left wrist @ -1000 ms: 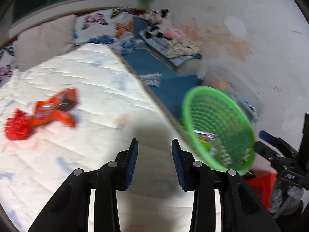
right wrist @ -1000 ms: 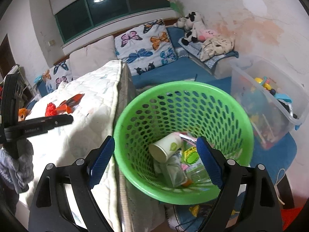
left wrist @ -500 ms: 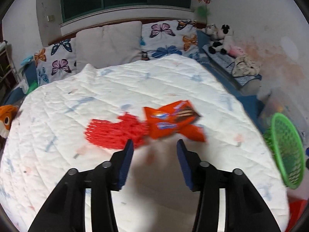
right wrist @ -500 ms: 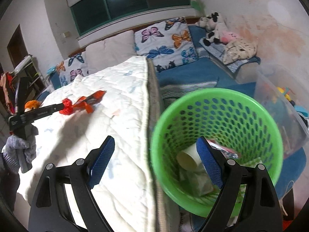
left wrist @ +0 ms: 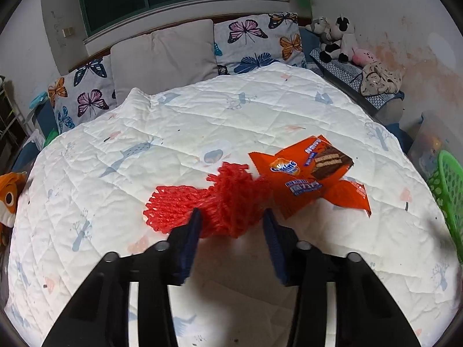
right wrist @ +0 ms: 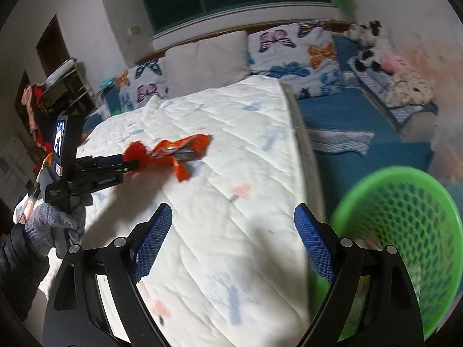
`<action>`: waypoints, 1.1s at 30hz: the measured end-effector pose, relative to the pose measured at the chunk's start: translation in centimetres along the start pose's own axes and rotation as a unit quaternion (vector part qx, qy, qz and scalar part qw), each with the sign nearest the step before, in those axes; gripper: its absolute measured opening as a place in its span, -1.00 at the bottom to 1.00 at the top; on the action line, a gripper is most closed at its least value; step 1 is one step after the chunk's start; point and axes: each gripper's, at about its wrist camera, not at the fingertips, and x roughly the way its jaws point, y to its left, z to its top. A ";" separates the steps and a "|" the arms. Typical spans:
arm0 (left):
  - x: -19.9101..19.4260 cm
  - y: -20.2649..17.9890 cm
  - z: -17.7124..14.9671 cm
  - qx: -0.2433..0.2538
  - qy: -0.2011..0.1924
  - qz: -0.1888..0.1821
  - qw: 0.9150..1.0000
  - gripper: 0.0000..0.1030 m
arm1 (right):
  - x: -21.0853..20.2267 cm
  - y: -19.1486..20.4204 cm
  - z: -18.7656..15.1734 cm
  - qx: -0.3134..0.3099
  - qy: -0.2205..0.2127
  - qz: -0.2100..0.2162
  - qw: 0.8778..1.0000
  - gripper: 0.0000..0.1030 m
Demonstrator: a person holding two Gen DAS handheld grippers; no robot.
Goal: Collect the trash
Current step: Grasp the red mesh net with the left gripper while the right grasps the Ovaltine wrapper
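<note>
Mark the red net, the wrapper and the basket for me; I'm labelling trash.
Red net (left wrist: 185, 205), left wrist view, its mesh middle.
Wrapper (left wrist: 306, 173), left wrist view, printed face.
Basket (right wrist: 405, 217), right wrist view, inner wall.

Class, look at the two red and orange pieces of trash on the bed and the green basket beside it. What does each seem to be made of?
Red mesh bundle: probably soft foam or plastic netting, shown by its open woven loops. Orange wrapper: thin glossy printed film or card, creased with sharp folded corners. Green basket: likely rigid moulded plastic, smooth with regular holes.
</note>
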 end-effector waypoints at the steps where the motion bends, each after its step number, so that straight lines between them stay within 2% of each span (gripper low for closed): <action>1: 0.0 0.1 0.1 -0.001 -0.002 -0.003 1.000 -0.34 | 0.7 0.4 0.3 -0.002 0.004 0.005 1.000 0.67; 3: 0.0 0.5 0.3 -0.006 -0.005 -0.010 1.000 -0.45 | 1.9 1.0 1.0 -0.003 0.012 0.018 1.000 0.67; 4: 0.0 0.6 0.3 -0.008 -0.006 -0.015 1.000 -0.59 | 2.6 1.3 1.3 -0.001 0.016 0.023 1.000 0.67; 8: -0.2 0.9 0.4 -0.008 -0.011 -0.025 1.000 -0.78 | 4.7 2.3 2.8 0.009 0.028 0.042 0.999 0.67; 14: -0.8 1.8 0.2 -0.019 -0.018 -0.038 0.999 -0.84 | 7.7 2.9 4.5 0.025 0.044 0.051 0.997 0.66; 19: -1.7 3.2 -0.2 -0.051 -0.022 -0.062 0.997 -0.85 | 10.2 3.2 5.5 0.030 0.056 0.045 0.997 0.55; 25: -3.7 4.1 -0.7 -0.056 -0.038 -0.072 0.995 -0.85 | 13.6 3.3 6.5 0.048 0.073 0.037 0.996 0.40; 30: -5.0 4.6 -1.0 -0.059 -0.051 -0.075 0.994 -0.85 | 15.8 3.6 6.6 0.052 0.091 0.030 0.994 0.20; 32: -5.4 4.7 -1.1 -0.060 -0.053 -0.076 0.994 -0.85 | 16.1 3.9 6.5 0.047 0.093 0.030 0.994 -0.04; 33: -5.5 4.8 -1.2 -0.061 -0.054 -0.077 0.994 -0.85 | 16.3 4.0 6.4 0.045 0.094 0.030 0.994 -0.08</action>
